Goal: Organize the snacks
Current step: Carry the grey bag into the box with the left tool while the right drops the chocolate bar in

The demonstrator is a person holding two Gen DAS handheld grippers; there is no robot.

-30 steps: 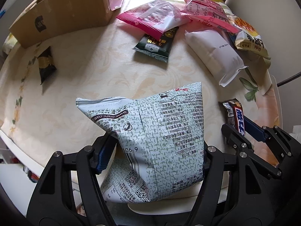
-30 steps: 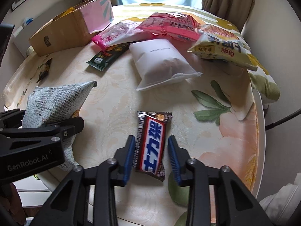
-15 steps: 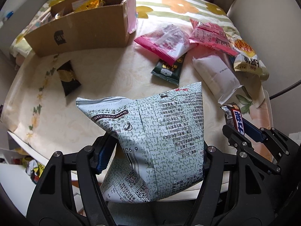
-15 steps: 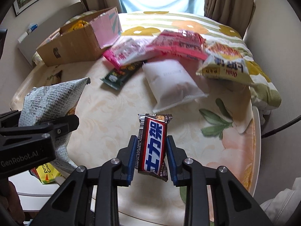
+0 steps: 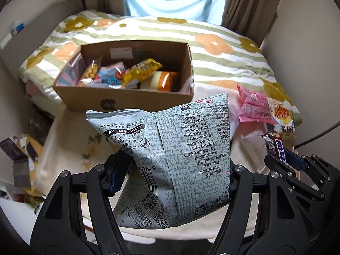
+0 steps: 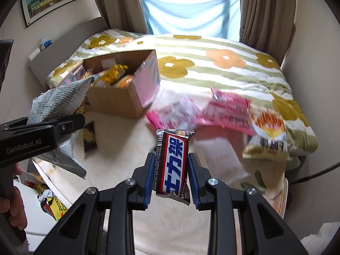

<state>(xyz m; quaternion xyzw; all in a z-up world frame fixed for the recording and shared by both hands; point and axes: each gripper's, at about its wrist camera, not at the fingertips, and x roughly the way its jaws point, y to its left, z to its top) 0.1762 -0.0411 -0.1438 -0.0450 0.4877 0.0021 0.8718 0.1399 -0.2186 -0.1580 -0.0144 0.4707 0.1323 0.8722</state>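
Note:
My left gripper (image 5: 172,170) is shut on a large grey-green speckled snack bag (image 5: 176,153) and holds it in the air above the table. My right gripper (image 6: 171,165) is shut on a brown, red and blue chocolate bar (image 6: 173,161), lifted off the table; the bar also shows in the left wrist view (image 5: 275,146). An open cardboard box (image 5: 127,78) with several snacks inside stands ahead of the left gripper; it also shows at the left of the right wrist view (image 6: 123,91). The left gripper and its bag appear at the left of the right wrist view (image 6: 57,110).
Pink packets (image 6: 225,112), a white bag (image 6: 221,159), a yellow chip bag (image 6: 267,133) and a small dark packet (image 6: 90,136) lie on the cream tablecloth. A flowered bedspread (image 6: 212,59) lies behind. Clutter is on the floor at left (image 5: 19,155).
Both grippers have risen and tilted up with their loads. The box's open top and the bed and window behind have come into view.

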